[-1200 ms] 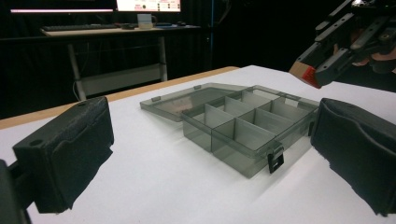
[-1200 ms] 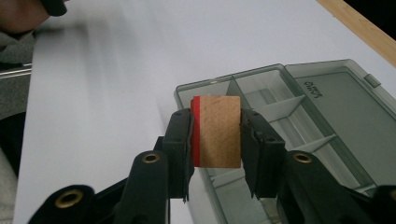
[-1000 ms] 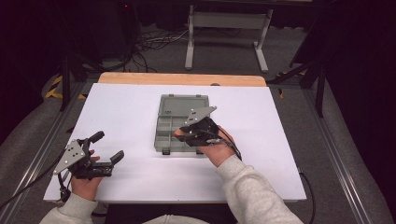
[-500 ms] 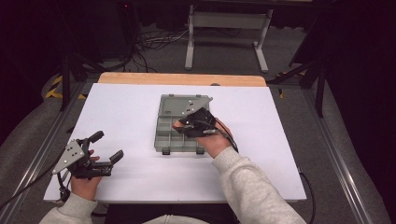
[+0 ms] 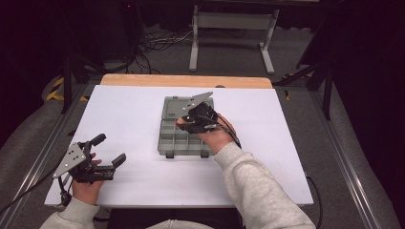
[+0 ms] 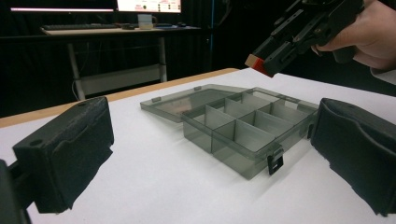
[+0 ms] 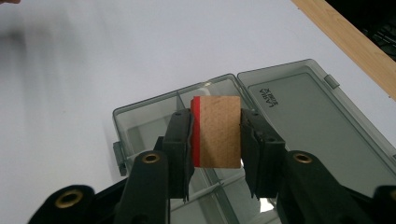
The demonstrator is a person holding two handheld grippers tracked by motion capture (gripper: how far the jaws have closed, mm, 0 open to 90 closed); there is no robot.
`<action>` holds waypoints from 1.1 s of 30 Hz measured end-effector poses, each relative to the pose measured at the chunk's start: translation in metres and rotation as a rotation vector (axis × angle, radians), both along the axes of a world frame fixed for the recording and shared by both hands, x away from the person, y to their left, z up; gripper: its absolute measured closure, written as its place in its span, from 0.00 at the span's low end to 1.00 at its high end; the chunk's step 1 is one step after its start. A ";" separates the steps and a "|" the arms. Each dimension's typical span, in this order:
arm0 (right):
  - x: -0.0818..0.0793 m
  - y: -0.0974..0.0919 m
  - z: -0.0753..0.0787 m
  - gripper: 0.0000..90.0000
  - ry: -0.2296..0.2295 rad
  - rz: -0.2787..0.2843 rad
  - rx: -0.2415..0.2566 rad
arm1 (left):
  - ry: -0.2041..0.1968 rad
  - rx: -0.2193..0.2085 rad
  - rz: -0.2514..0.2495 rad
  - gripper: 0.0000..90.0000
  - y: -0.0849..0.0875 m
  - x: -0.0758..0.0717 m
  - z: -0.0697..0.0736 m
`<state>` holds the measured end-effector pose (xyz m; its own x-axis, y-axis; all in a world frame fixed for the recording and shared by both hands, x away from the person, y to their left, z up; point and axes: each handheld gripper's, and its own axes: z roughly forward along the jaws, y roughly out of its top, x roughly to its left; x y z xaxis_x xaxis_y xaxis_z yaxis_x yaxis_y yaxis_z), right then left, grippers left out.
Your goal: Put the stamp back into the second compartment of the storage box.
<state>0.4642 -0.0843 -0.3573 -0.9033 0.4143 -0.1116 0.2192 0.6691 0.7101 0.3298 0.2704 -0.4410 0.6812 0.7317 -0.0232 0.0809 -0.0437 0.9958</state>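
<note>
Your left tongs (image 5: 109, 149) rest unmoved, wide open and empty, on the white table (image 5: 129, 114). Your right tongs (image 7: 215, 135), clamping the red-edged wooden block (image 7: 217, 131), have drifted farther over the open grey plastic compartment box (image 5: 184, 129), tilted downward.

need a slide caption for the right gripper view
Right gripper clamps a red-edged wooden block above the open grey compartment box on the white table.

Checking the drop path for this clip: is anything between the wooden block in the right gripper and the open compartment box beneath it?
Nothing visible. The right gripper holds the red-edged wooden block above the grey compartment box. Its lid lies folded flat, the compartments below look empty, and the left gripper rests well off to the side.
</note>
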 end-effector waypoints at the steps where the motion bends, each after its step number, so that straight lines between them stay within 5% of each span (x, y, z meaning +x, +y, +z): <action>1: 0.001 0.000 0.000 0.73 0.002 -0.002 -0.001 | -0.002 -0.003 0.000 0.00 0.000 0.000 0.000; 33: 0.035 0.010 -0.021 0.73 0.053 -0.054 -0.047 | -0.004 0.003 -0.004 0.00 -0.002 0.000 0.000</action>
